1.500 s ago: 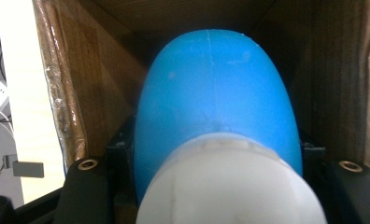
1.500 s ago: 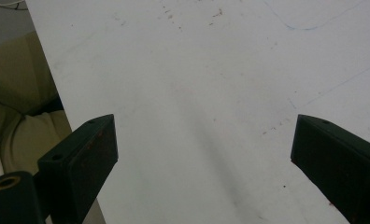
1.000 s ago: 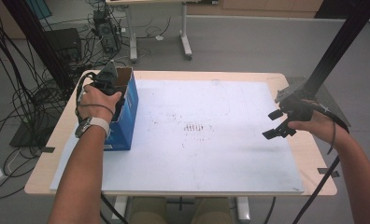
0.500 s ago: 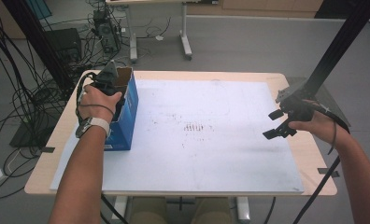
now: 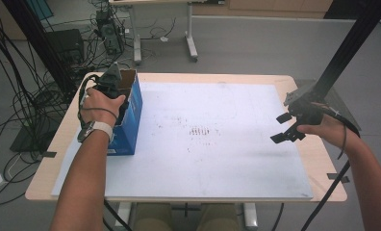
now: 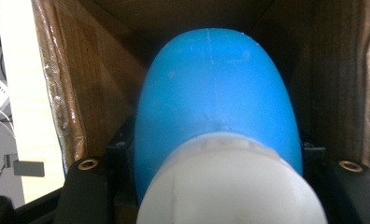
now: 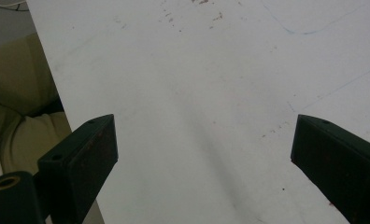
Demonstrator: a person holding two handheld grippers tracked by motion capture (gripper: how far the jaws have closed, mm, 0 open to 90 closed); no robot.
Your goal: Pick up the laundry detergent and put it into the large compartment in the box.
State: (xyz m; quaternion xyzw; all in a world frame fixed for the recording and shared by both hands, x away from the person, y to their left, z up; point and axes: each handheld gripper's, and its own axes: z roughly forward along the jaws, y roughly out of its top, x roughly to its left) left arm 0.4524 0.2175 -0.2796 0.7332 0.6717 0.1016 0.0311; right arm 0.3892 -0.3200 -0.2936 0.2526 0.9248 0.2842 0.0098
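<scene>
one blue bottle (image 6: 216,98) clamped by left claw (image 6: 216,163) inside box (image 5: 131,108).

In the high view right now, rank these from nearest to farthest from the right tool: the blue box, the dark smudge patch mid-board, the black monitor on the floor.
1. Dark smudge patch: mid-board, to the left of the right tool.
2. Blue box: at the board's left edge, under the left tool.
3. Black monitor: on the floor beyond the table's far left corner.

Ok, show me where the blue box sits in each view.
High view: blue box at the table's left edge, under the left gripper.
Left gripper view: its brown inner walls surround the blue bottle.
Right gripper view: faces the white board.
Shared landmark: the white board.
</scene>
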